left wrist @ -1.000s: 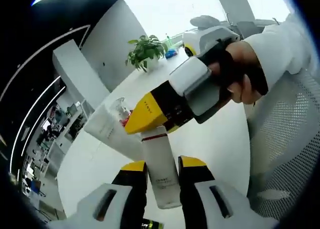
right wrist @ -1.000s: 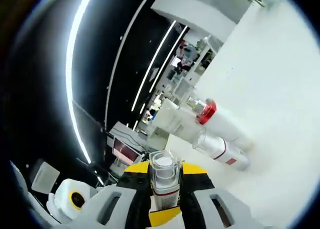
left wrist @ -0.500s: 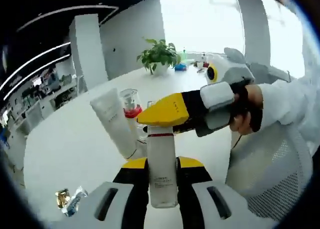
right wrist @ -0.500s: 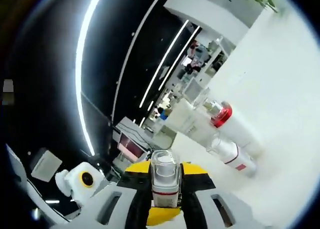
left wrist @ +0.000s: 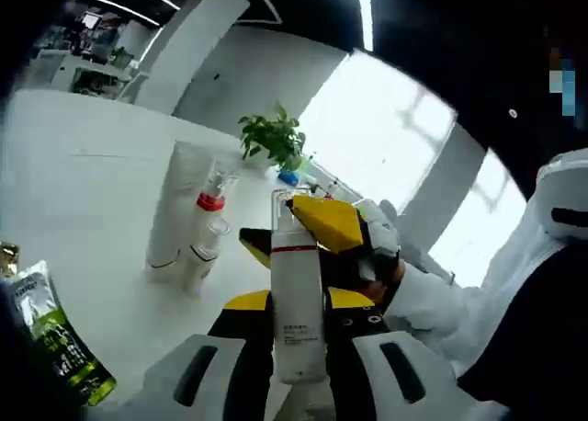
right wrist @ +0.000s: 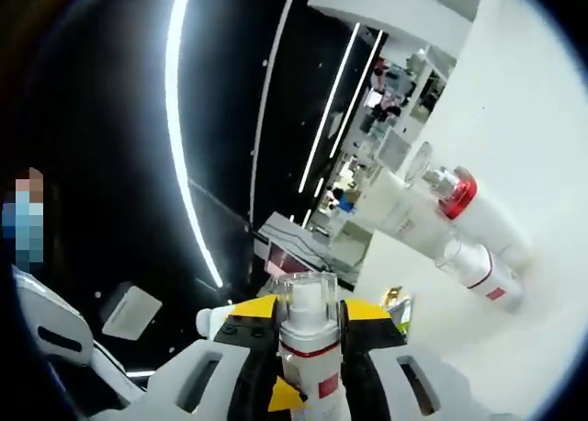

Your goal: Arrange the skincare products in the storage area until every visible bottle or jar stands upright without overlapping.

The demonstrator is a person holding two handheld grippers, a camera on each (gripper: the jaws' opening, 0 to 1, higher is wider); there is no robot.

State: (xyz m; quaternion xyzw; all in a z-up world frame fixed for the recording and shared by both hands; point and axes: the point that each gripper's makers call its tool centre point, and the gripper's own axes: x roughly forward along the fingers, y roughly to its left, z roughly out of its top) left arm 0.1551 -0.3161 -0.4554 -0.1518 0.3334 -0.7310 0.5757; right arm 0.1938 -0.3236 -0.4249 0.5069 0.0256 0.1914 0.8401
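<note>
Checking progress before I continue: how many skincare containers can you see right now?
4. One bottle is clamped in both hand-held grippers. On the table stand a tube, a red-collared bottle and a small bottle, grouped together. Others may be out of view.

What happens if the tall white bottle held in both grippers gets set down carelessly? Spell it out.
The tall white bottle looks slim with a narrow base, so it would probably tip easily. Its round body would likely roll once down. The smooth surface may slip between the left gripper and right gripper.

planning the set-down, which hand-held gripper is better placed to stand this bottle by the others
Left. Its hand-held gripper grips the white bottle around the body, upright, near the standing bottles. The right hand-held gripper pinches only the bottle's top.
</note>
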